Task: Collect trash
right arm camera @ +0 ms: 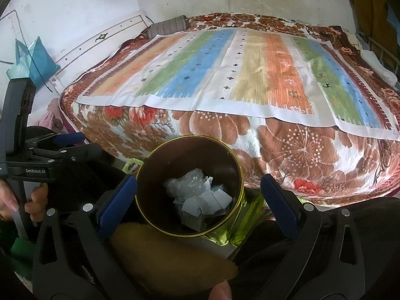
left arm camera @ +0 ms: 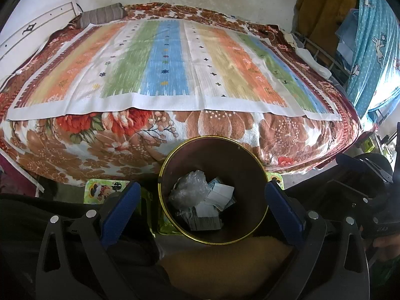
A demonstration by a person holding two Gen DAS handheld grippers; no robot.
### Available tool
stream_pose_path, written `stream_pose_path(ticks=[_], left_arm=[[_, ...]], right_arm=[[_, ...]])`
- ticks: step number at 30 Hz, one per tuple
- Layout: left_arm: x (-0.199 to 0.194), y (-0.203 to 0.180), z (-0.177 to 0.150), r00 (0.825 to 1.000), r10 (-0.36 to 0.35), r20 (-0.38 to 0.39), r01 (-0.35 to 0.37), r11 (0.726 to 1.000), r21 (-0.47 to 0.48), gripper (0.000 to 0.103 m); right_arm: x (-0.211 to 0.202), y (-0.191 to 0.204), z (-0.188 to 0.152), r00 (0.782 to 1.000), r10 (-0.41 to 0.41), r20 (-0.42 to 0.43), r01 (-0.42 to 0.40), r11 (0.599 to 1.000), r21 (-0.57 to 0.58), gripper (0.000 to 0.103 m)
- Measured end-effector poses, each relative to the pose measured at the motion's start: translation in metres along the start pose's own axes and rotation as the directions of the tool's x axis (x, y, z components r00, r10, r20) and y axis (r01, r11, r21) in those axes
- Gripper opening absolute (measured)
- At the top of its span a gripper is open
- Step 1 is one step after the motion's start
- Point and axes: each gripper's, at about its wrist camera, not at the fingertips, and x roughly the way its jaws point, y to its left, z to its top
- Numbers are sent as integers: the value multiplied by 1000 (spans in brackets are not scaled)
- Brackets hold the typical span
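Note:
A round brown bin with a gold rim (left arm camera: 260, 170) stands on the floor in front of the bed; it also shows in the right wrist view (right arm camera: 240, 172). Inside lie crumpled clear plastic (left arm camera: 191, 187) and white paper scraps (left arm camera: 220, 195), seen again in the right wrist view as plastic (right arm camera: 186, 183) and paper (right arm camera: 210, 201). My left gripper (left arm camera: 202, 192) is open and empty above the bin. My right gripper (right arm camera: 198, 187) is open and empty above the bin. The left gripper's body (right arm camera: 27, 155) shows at the left of the right wrist view.
A bed (left arm camera: 225, 130) with a floral blanket and a striped cloth (left arm camera: 162, 67) fills the view behind the bin. A striped pillow (left arm camera: 102, 16) lies at its far left. A green cartoon mat (left arm camera: 102, 191) lies on the floor. A blue curtain (left arm camera: 372, 45) hangs at right.

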Motion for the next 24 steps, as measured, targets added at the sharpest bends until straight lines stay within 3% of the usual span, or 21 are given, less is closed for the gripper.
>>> stream_pose_path(ticks=[24], left_arm=[[0, 0, 1, 1000, 0, -3, 0, 1000, -2, 97]], right_arm=[[0, -1, 1, 1000, 0, -1, 0, 1000, 1, 94]])
